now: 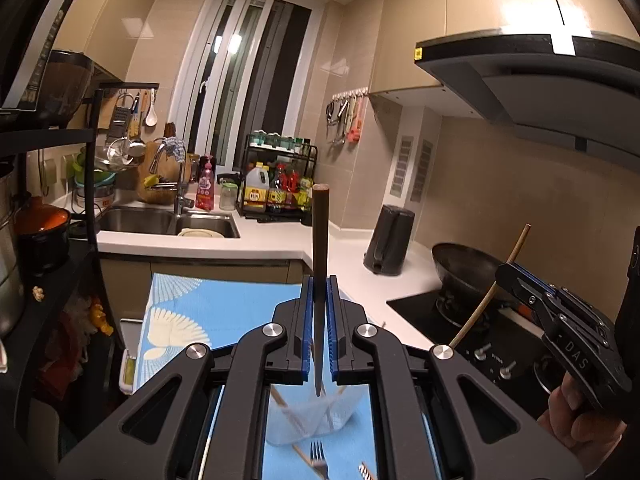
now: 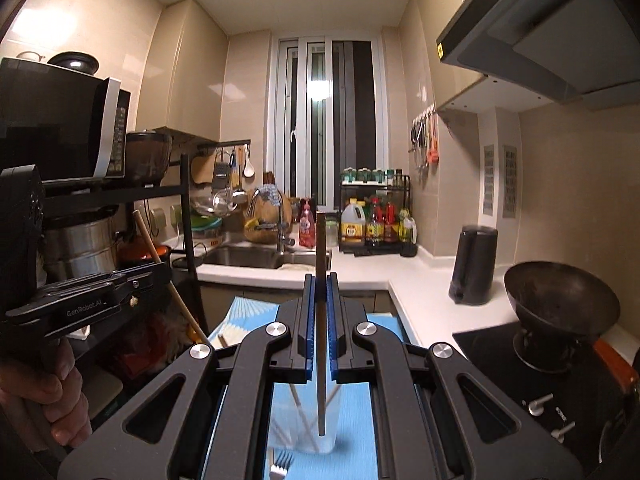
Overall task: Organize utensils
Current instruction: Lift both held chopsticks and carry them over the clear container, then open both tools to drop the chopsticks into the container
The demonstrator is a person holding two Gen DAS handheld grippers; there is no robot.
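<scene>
Two chopsticks are held upright, one clamped between the closed jaws of the left gripper [image 1: 320, 292], the other likewise in the right gripper [image 2: 320, 292]. Each chopstick [image 1: 320, 232] is pinched near mid-length, its tip hanging below the fingers over a clear container [image 1: 316, 416]. Light, stiff and smooth, such sticks are judged prone to pivoting or slipping, so a mid-length hold suits them.

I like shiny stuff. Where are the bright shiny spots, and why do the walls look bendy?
Left wrist view: glare on the upper cabinet and lamp reflections in the window; the fisheye lens bows the range hood. Right wrist view: a bright reflection in the window; the walls curve, and the kettle looks slightly blurred.
</scene>
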